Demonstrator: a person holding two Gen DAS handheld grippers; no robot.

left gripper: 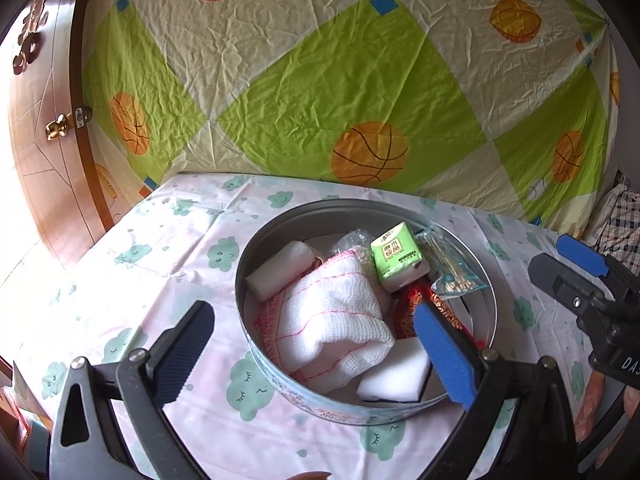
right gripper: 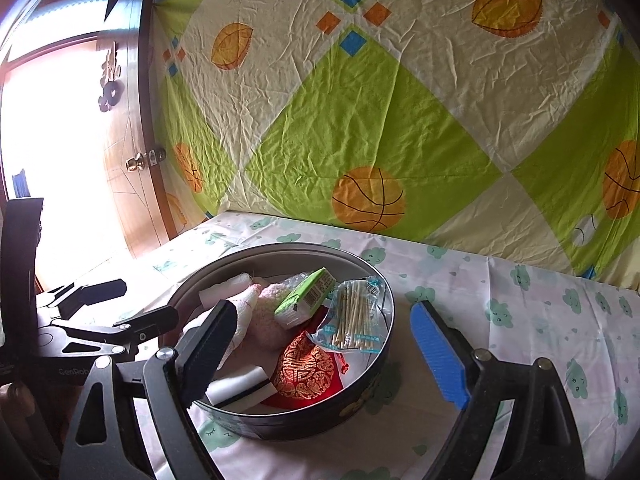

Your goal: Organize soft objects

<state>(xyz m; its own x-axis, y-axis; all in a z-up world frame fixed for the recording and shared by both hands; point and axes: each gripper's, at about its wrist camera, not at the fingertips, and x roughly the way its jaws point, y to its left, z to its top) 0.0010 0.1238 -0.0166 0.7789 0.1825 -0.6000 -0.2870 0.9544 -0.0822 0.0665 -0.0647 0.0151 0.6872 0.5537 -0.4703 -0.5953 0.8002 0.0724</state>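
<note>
A round metal tin (left gripper: pixel 256 344) sits on the table, and all the soft things are inside it. A white knitted cloth (left gripper: pixel 336 316) with thin pink lines is folded in the middle of the tin. A white sponge (left gripper: pixel 394 374) with a dark underside lies at the near edge, touching the cloth. Another white sponge (left gripper: pixel 280 270) leans at the far left side of the tin. A small green tissue pack (left gripper: pixel 398 256) rests on top of the pile near the back. A clear bag of cotton swabs (left gripper: pixel 452 270) lies beside it on the right. A red pouch (right gripper: pixel 308 370) with gold patterns lies flat on the tin's floor, under the tissue pack and the swab bag. The left gripper (left gripper: pixel 316 356) hangs over the near side of the tin with its claw wide, and nothing is held between its two fingers. One finger is black and one finger is blue. The right gripper (right gripper: pixel 324 354) is at the right of the tin, also spread wide and holding nothing. Its black finger is over the tin and its blue finger is outside the rim. The table has a pale tablecloth (left gripper: pixel 192 240) with little green clouds on it. Behind the table hangs a big sheet (left gripper: pixel 340 80) with green squares and orange basketballs. A brown wooden door (left gripper: pixel 44 128) with a gold knob is at the left.
</note>
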